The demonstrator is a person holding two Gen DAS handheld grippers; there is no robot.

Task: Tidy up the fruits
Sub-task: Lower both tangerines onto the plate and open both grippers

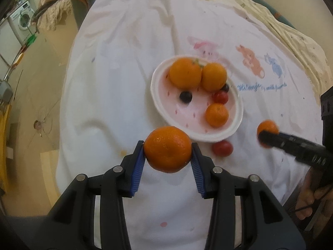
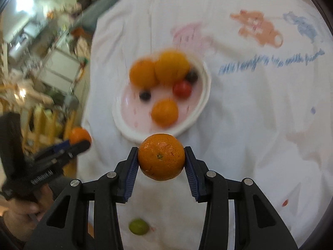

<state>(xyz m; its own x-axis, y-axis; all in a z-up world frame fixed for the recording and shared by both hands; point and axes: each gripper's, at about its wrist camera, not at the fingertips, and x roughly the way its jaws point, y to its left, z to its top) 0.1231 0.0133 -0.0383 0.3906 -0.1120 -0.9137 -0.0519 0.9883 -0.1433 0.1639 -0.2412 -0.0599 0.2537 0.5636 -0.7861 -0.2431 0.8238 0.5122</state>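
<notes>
A person is holding two handheld grippers over a table draped in a white cloth [image 1: 116, 66] printed with pastel cartoon animals. The left gripper [image 1: 168, 153] is gripping a mandarin orange [image 1: 167, 149], its blue-padded fingers [image 1: 139, 162] pressing on both sides of the fruit, just near of a white plate [image 1: 162, 112]. The right gripper [image 2: 161, 159] is clamping a second mandarin [image 2: 161, 157] the same way, stem scar facing up, also at the plate's near edge; in the left wrist view it is reaching in from the right. On the plate, two large oranges [image 1: 185, 73] are sitting touching at the far side, with a smaller mandarin [image 1: 216, 115] on the near right, a cherry tomato [image 1: 220, 97] between them, and a dark grape [image 1: 185, 97] near the middle; a second dark fruit is peeking out behind the tomato. Another cherry tomato [image 1: 222, 148] is lying on the cloth just beside the plate's near rim. A small green fruit [image 2: 138, 226], blurred, is lying on the cloth nearer to the person. A washing machine [image 1: 21, 17] is standing far left.
</notes>
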